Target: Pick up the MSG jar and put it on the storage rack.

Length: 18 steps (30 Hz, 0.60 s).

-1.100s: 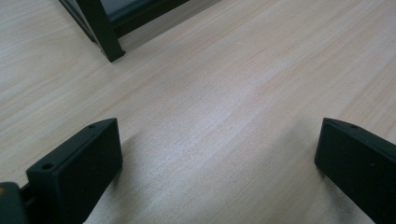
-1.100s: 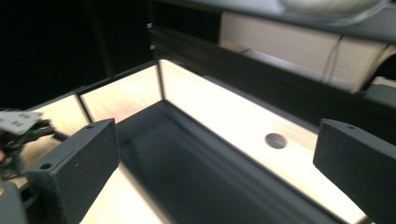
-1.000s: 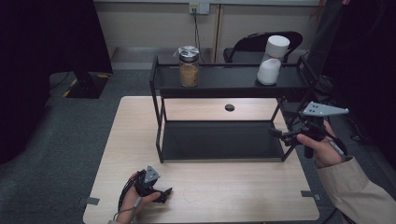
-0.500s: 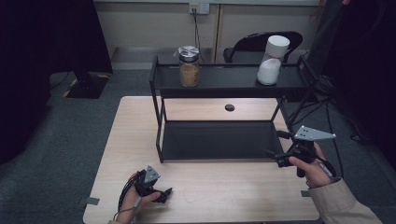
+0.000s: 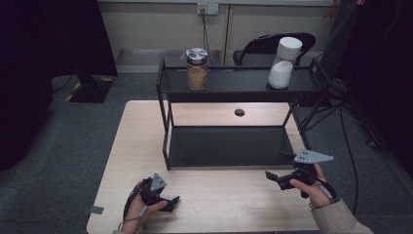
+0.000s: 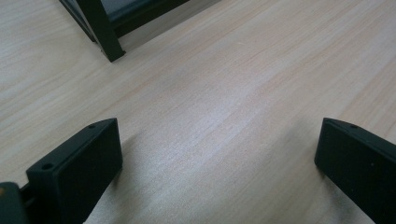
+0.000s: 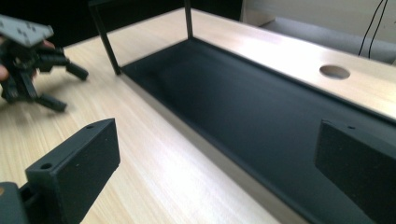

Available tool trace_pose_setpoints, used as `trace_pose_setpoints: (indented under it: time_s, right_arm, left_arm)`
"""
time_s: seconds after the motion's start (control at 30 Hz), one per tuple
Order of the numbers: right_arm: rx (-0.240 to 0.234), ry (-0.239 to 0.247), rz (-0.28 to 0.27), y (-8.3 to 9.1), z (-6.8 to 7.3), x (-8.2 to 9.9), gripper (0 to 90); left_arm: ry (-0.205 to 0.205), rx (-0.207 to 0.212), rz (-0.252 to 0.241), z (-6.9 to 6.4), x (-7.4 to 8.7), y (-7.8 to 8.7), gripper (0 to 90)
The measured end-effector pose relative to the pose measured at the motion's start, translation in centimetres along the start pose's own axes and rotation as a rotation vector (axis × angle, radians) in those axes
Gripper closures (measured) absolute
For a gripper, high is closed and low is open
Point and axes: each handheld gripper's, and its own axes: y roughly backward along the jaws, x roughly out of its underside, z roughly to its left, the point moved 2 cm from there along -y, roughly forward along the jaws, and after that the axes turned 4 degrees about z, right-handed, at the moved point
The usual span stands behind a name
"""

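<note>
We list first the right gripper [image 5: 273, 177], held in a hand [image 5: 308, 187] at the table's near right, just in front of the black two-tier shelf rack [image 5: 234, 146]. Its jaws stand spread wide with nothing between them; in its own view [image 7: 217, 172] they frame the rack's dark lower shelf [image 7: 261, 112] and the pale wood before it. The gripper carries a grey three-cornered plate [image 5: 311, 156] on top.

Next we enter the left gripper [image 5: 171, 202], held low at the near left of the wooden table [image 5: 214, 209], well apart from the right one. Its jaws are likewise spread, empty, over bare wood; in its own view [image 6: 217, 163] one black foot of the rack [image 6: 105, 39] stands ahead at upper left. The right gripper view shows this left gripper [image 7: 56, 86] farther off, with its jaws parted.

On the rack's upper shelf we record a glass jar [image 5: 197, 69] with a metal lid and brown contents, upright toward the left, and a white container [image 5: 284, 62] toward the right, the two well apart. The lower shelf holds nothing we can make out.

Behind the rack we note a round hole [image 5: 239, 112] in the tabletop, a dark chair [image 5: 263, 46] beyond, and a wall socket [image 5: 207, 8] with a cable hanging down.
</note>
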Motion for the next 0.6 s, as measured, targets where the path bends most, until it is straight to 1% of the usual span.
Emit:
trace_pose_setpoints:
  time_s: [0.13, 0.23, 0.37, 0.43, 0.6]
  right_arm:
    - [-0.012, -0.011, 0.024, -0.7, 0.1, 0.9, 0.0]
    - [-0.033, -0.028, 0.047, -1.4, 0.2, 1.7, 0.0]
    - [-0.040, -0.030, 0.057, -1.8, 0.2, 2.4, 0.0]
    - [-0.036, -0.039, 0.065, -2.0, 0.3, 2.8, 0.0]
    - [-0.044, -0.032, 0.088, -2.4, 0.3, 3.3, 0.0]
  left_arm:
    - [0.000, 0.000, 0.000, 0.0, 0.0, 0.0, 0.0]
    - [0.000, 0.000, 0.000, 0.0, 0.0, 0.0, 0.0]
    - [0.000, 0.000, 0.000, 0.0, 0.0, 0.0, 0.0]
    - [0.000, 0.000, 0.000, 0.0, 0.0, 0.0, 0.0]
    - [0.000, 0.000, 0.000, 0.0, 0.0, 0.0, 0.0]
